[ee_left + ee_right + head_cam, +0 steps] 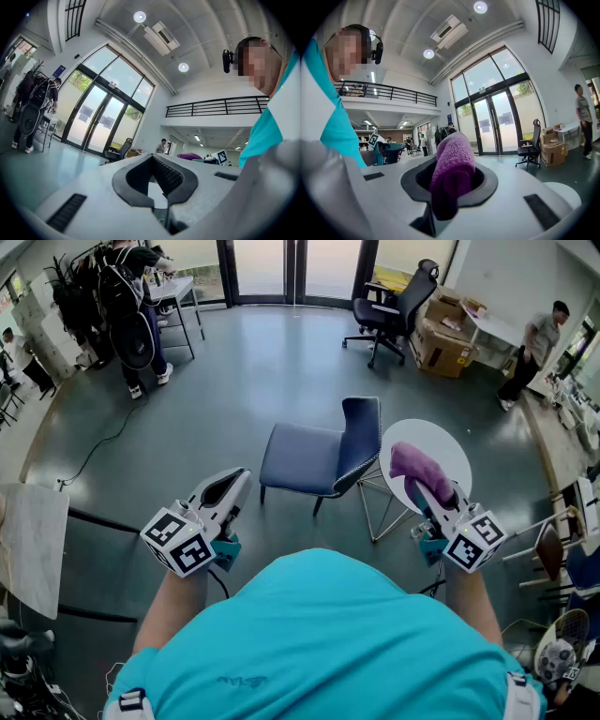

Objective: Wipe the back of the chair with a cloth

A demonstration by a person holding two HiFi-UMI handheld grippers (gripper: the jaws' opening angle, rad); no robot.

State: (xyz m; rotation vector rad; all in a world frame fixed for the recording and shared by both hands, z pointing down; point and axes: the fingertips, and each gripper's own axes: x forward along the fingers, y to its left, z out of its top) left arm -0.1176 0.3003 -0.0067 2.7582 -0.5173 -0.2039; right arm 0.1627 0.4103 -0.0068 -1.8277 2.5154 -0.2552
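Observation:
A dark blue chair [323, 456] stands on the grey floor ahead of me, its back [361, 432] on the right side. My right gripper [433, 491] is held to the right of the chair, shut on a purple cloth [419, 472] that bulges out of its jaws [452, 173]. My left gripper [225, 488] is held left of the chair, a little nearer me than the seat, with nothing in it; its jaws stand closed together [159, 185]. Both grippers point up and away from the floor.
A round white side table [448, 448] on wire legs stands right of the chair, behind the cloth. A black office chair [394, 310] and cardboard boxes [441, 343] are far ahead. People stand at the far left and far right. A black cable [98, 451] runs across the floor.

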